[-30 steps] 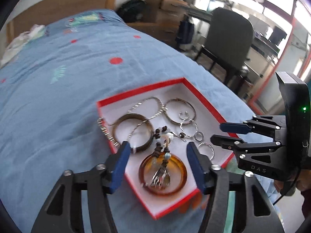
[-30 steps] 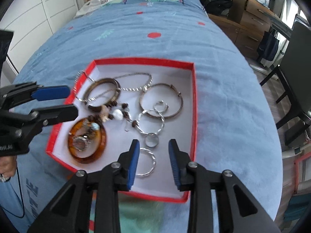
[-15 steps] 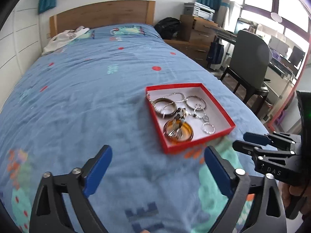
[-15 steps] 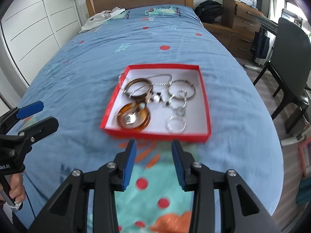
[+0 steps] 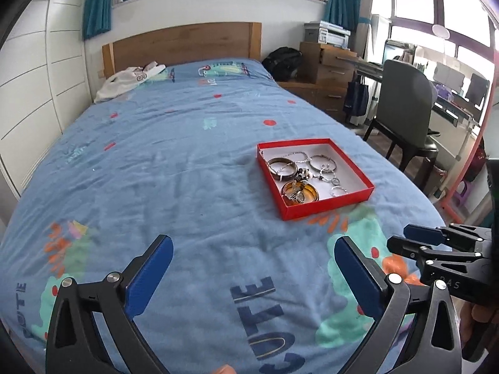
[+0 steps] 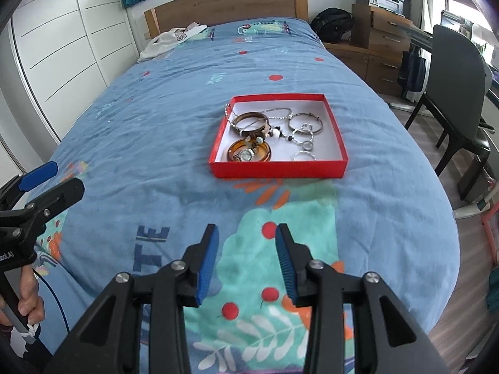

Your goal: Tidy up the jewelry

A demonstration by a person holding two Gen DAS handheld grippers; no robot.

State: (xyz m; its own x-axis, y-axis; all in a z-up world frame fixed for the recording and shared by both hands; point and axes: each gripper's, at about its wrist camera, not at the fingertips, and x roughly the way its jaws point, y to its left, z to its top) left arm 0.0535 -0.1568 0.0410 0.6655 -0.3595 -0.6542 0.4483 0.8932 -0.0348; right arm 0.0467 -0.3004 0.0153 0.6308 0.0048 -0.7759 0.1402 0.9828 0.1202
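A shallow red box [image 5: 327,208] [image 6: 277,169] with a white inside lies on the blue bedspread. It holds an amber bangle [image 6: 249,153] with a watch on it, a dark bangle [image 6: 250,121], a silver bangle [image 6: 305,123], a beaded piece, a chain and several small silver rings. My left gripper [image 5: 249,260] is wide open and empty, well short of the box. My right gripper [image 6: 247,254] is open and empty, in front of the box's near wall. Each gripper shows in the other's view, the right one [image 5: 414,240] and the left one [image 6: 46,180].
The bed's right edge drops to the floor, where a dark chair [image 6: 452,74] and a desk stand. A wooden headboard [image 5: 184,43] and white clothing [image 5: 131,79] are at the far end. White wardrobe doors [image 6: 59,37] line the left side.
Both grippers have pulled back from over the box toward the foot of the bed. The left jaws have opened much wider. The jewelry stays in the box.
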